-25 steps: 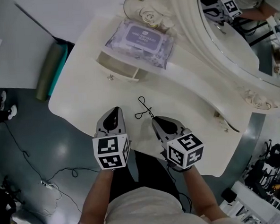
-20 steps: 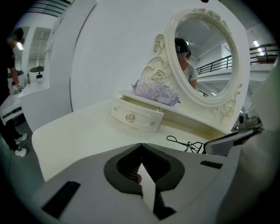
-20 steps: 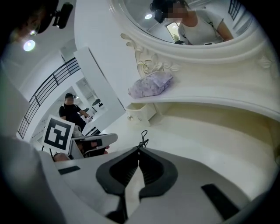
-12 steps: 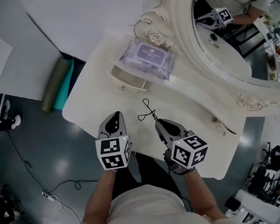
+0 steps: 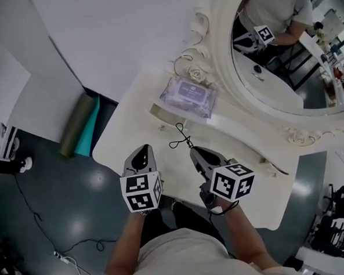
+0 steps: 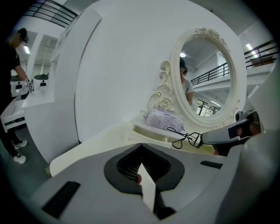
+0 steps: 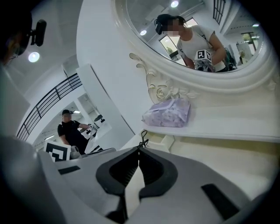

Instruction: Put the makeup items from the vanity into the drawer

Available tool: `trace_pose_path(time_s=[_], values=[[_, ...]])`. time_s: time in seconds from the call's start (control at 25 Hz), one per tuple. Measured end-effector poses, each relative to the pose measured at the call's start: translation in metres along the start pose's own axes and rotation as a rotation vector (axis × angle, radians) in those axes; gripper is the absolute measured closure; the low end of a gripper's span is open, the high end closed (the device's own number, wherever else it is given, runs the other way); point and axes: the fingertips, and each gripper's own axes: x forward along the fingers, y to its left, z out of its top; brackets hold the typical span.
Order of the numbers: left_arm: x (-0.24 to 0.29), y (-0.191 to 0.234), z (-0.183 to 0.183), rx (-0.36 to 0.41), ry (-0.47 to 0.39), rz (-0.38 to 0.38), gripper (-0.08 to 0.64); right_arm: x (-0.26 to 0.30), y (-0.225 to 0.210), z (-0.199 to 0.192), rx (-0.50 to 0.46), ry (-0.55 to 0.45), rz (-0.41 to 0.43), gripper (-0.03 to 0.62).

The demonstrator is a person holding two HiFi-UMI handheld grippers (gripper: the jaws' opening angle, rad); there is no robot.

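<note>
A black eyelash curler [image 5: 179,137] sticks out of my right gripper [image 5: 192,150], which is shut on its handle end above the white vanity top [image 5: 125,137]. In the right gripper view the curler [image 7: 142,139] shows just past the closed tips [image 7: 139,151]. My left gripper [image 5: 142,148] hovers beside it on the left, shut and empty, and its own view shows the curler [image 6: 183,136] to the right. Beyond them the small drawer [image 5: 161,115] stands open under a lilac wipes pack [image 5: 188,94].
An oval mirror [image 5: 272,58] in an ornate white frame rises behind the vanity. A rolled green mat [image 5: 78,131] leans by the wall at the left, and cables [image 5: 63,251] lie on the dark floor. A second drawer knob [image 5: 272,166] is at the right.
Both grippers have risen off the vanity top, the right one carrying the eyelash curler toward the open drawer. The head view has tilted up, showing more mirror.
</note>
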Motion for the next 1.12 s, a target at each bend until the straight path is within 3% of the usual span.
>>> trace_pose_path(time_s=[0.6,1.12], values=[[0.020,0.032,0.018,-0.006,0.018,0.023,0.555,0.051,-0.005,0.010,0.085,0.072,-0.035,0.571],[0.046,0.044,0.023,-0.020,0.043,0.028,0.555,0.086,-0.022,0.021,0.275,0.115,-0.120,0.571]])
